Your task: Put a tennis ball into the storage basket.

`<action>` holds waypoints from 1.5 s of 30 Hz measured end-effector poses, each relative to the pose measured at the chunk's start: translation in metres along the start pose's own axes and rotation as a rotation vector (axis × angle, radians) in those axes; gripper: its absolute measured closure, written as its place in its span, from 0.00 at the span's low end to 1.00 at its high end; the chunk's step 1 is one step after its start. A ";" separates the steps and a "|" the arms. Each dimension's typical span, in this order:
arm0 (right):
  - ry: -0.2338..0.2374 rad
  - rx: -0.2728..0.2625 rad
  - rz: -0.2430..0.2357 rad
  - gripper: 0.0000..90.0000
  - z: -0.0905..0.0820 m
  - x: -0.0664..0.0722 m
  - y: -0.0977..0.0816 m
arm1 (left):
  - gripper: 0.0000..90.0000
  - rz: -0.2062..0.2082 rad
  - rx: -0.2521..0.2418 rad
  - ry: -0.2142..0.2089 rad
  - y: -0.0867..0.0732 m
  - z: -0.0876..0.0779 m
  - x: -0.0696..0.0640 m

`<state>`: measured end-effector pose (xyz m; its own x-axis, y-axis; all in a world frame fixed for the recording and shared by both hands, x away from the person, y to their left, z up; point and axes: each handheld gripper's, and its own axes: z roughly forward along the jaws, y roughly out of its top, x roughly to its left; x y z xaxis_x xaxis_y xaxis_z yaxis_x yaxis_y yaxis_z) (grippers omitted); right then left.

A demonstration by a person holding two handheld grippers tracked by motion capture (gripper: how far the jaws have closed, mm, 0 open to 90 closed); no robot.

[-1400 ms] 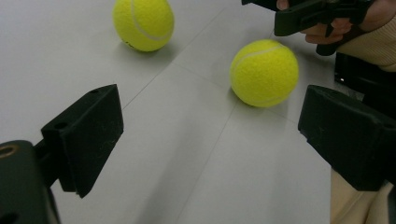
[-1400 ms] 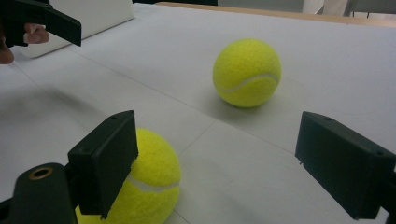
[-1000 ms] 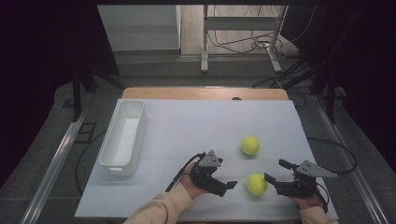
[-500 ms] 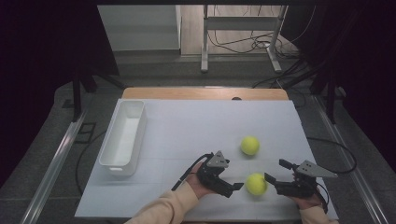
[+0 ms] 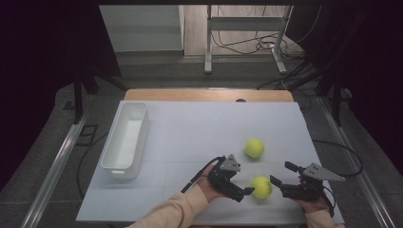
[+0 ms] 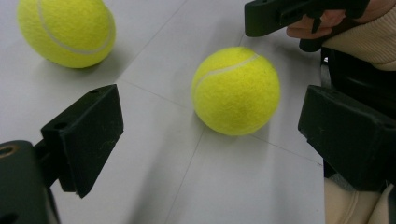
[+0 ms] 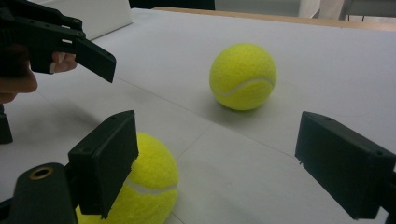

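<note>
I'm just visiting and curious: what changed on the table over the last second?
The left gripper moved right, toward the near ball, jaws open, gripping nothing. The right gripper, also open, stayed put on the ball's other side. Both balls, including the far ball, and the white bin stayed where they were.

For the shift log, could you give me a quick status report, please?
Left gripper and right gripper open, flanking near tennis ball. Ball on table, ungrasped. Second ball beyond; white bin far left. Nothing blocking.
</note>
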<state>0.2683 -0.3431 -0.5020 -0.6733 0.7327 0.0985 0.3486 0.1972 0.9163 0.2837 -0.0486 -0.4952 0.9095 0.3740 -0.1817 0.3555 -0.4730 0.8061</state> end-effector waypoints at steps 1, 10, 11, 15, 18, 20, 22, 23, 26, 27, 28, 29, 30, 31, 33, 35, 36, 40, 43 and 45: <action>0.000 0.000 0.001 0.15 0.000 0.000 0.000 | 0.08 0.000 0.002 -0.003 0.000 0.002 0.000; 0.000 0.001 0.001 0.15 0.000 0.000 0.000 | 0.08 0.002 0.013 -0.011 0.004 0.012 -0.002; 0.001 0.001 0.003 0.15 0.000 0.000 0.000 | 0.08 0.017 0.026 -0.012 0.005 0.014 -0.001; 0.005 -0.005 0.010 0.15 -0.001 -0.001 0.000 | 0.08 0.013 0.031 -0.014 0.006 0.019 -0.002; 0.002 -0.005 0.010 0.15 -0.001 -0.001 0.000 | 0.08 0.015 0.035 -0.020 0.007 0.022 -0.002; 0.003 -0.004 0.010 0.15 -0.001 -0.001 0.000 | 0.08 0.018 0.038 -0.023 0.008 0.023 -0.002; 0.001 -0.003 0.010 0.15 0.000 -0.001 0.000 | 0.08 0.023 0.044 -0.031 0.009 0.026 -0.004; 0.000 -0.004 0.010 0.15 0.000 -0.001 0.000 | 0.08 0.027 0.048 -0.035 0.009 0.028 -0.005; -0.006 -0.010 0.007 0.16 -0.001 -0.001 0.000 | 0.08 0.031 0.051 -0.041 0.010 0.031 -0.006; -0.007 -0.013 0.007 0.16 -0.001 0.000 0.000 | 0.08 0.031 0.053 -0.047 0.011 0.033 -0.006; -0.010 -0.018 0.006 0.16 -0.002 0.000 0.000 | 0.08 0.037 0.057 -0.049 0.011 0.034 -0.007; -0.011 -0.020 0.009 0.16 -0.002 0.000 0.000 | 0.08 0.042 0.062 -0.050 0.011 0.036 -0.007; -0.012 -0.019 0.010 0.16 -0.002 -0.001 0.000 | 0.08 0.040 0.066 -0.054 0.011 0.038 -0.007; -0.012 -0.020 0.014 0.16 -0.002 -0.001 0.000 | 0.07 0.038 0.069 -0.060 0.011 0.039 -0.007; -0.009 -0.021 0.011 0.16 -0.002 -0.001 0.001 | 0.07 0.031 0.072 -0.069 0.012 0.044 -0.007; -0.009 -0.018 0.009 0.16 -0.002 -0.001 0.000 | 0.07 0.033 0.073 -0.072 0.013 0.048 -0.008; -0.009 -0.017 0.010 0.16 -0.002 -0.001 0.000 | 0.07 0.035 0.073 -0.075 0.014 0.050 -0.008; -0.012 -0.016 0.014 0.16 -0.001 -0.001 0.000 | 0.07 0.020 0.069 -0.095 0.016 0.057 -0.008; -0.013 -0.016 0.012 0.16 -0.001 -0.001 0.000 | 0.07 0.022 0.073 -0.097 0.016 0.060 -0.009; -0.013 -0.014 0.012 0.16 -0.001 -0.001 0.000 | 0.08 0.018 0.074 -0.105 0.017 0.062 -0.009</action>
<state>0.2688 -0.3445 -0.5014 -0.6604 0.7436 0.1043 0.3472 0.1793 0.9205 0.2951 -0.1093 -0.5143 0.9321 0.2809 -0.2286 0.3502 -0.5382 0.7666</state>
